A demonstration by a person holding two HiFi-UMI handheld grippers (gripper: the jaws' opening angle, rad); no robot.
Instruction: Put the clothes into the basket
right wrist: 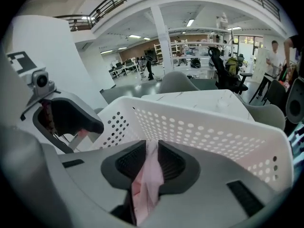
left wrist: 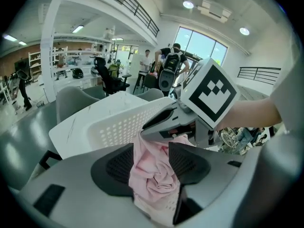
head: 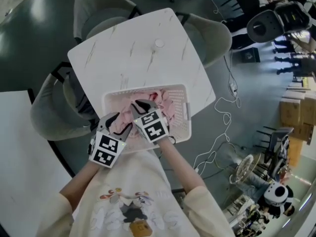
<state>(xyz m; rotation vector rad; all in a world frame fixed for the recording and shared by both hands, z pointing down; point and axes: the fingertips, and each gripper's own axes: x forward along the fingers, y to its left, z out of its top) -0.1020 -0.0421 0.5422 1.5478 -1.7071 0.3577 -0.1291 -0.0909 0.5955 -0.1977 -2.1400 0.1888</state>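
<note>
Both grippers at the white basket (head: 186, 108), which stands on the near edge of a marble-patterned table (head: 133, 53) with grey chairs (head: 101, 6) around it. The basket already holds a heap of pink clothes (head: 165, 102), so the task looks well advanced. The left gripper (head: 120, 124) is angled down over the near rim. Its jaws stand fairly wide apart because they are clamped on a thick pink wad (left wrist: 153, 175), which fills the gap between the pads and hangs below them. The right gripper (head: 142, 106) is just beside it and reaches further into the basket. Its jaws are almost together, pinching only a thin pink fold (right wrist: 148, 172), so the narrow gap suits the thinness of the cloth. Whether the two grippers hold one garment or two cannot be told. Holding the cloth at two points probably keeps it gathered above the opening so that it drops inside the walls and not over the rim. Releasing once the cloth lies low in the basket is the likely remaining step.
</note>
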